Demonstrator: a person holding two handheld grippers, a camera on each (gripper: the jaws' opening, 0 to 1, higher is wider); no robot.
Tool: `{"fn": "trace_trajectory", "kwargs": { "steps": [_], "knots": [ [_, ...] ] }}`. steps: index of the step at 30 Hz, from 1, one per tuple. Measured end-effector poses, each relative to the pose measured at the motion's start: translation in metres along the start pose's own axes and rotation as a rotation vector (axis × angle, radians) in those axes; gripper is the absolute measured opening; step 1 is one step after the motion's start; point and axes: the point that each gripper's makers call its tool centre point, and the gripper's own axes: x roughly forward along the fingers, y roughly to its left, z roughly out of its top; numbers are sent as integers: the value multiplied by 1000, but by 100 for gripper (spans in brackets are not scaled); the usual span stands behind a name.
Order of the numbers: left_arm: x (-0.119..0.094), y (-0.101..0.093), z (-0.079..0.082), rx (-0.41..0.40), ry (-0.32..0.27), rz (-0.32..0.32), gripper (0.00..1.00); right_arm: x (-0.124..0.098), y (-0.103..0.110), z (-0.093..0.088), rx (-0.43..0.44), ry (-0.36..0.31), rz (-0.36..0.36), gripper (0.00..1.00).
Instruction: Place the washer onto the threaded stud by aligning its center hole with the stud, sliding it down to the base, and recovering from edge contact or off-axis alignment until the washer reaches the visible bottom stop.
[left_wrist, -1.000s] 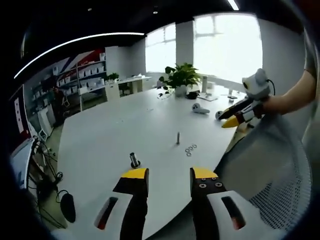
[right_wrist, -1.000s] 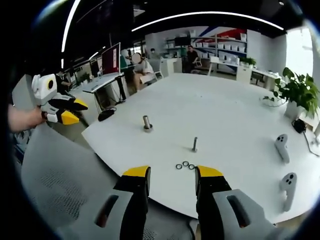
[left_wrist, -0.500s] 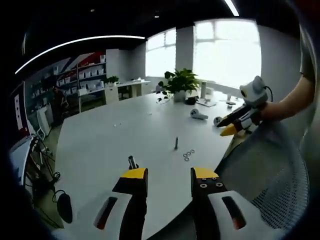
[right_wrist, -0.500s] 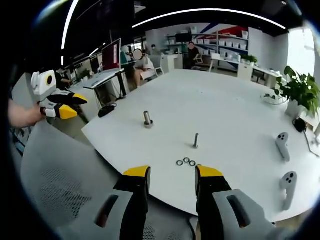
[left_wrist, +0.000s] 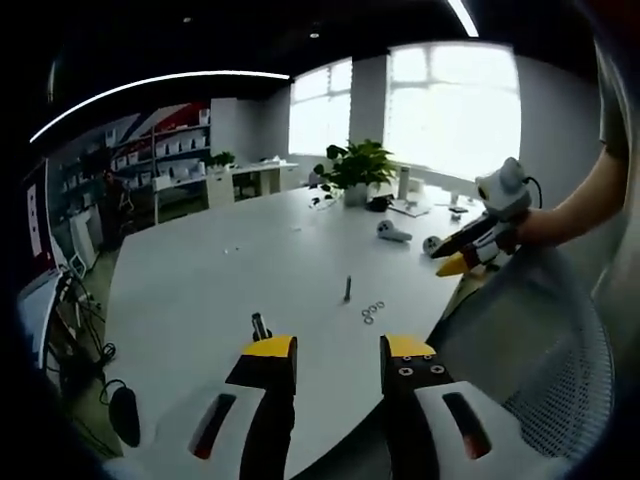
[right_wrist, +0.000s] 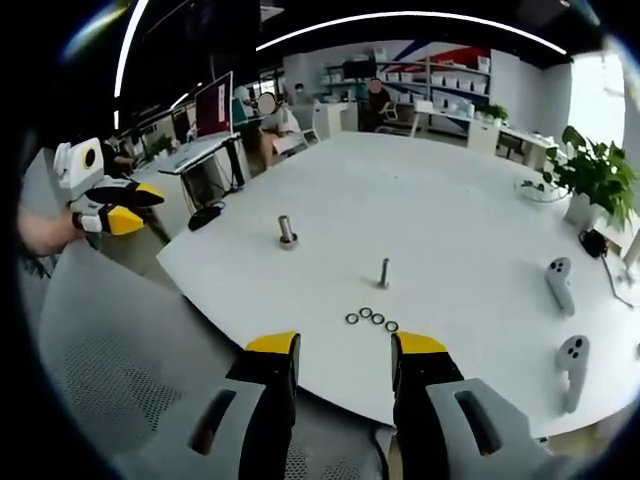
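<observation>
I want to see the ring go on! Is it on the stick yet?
Not yet. Nothing looks done: the little rings lie loose on the white table, beside the thin bolt. Both claws, left and right, are open and empty. Picking up a ring and sliding it down is all left.

Readable text: none in either view.
White boxes on far shelves (right_wrist: 455, 88): labels too small to read.
Red panel beyond the tabletop (right_wrist: 213, 105): print blurred.

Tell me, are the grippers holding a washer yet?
No. The left gripper and right gripper are both open and empty. The washers lie on the table near the threaded stud.
</observation>
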Motion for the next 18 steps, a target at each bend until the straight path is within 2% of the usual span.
{"fn": "trace_trajectory", "kwargs": {
  "steps": [18],
  "knots": [
    [-1,-3,2,-8,-20,-14,31,-1,-12,-11,-42,60,-71,39]
  ]
}}
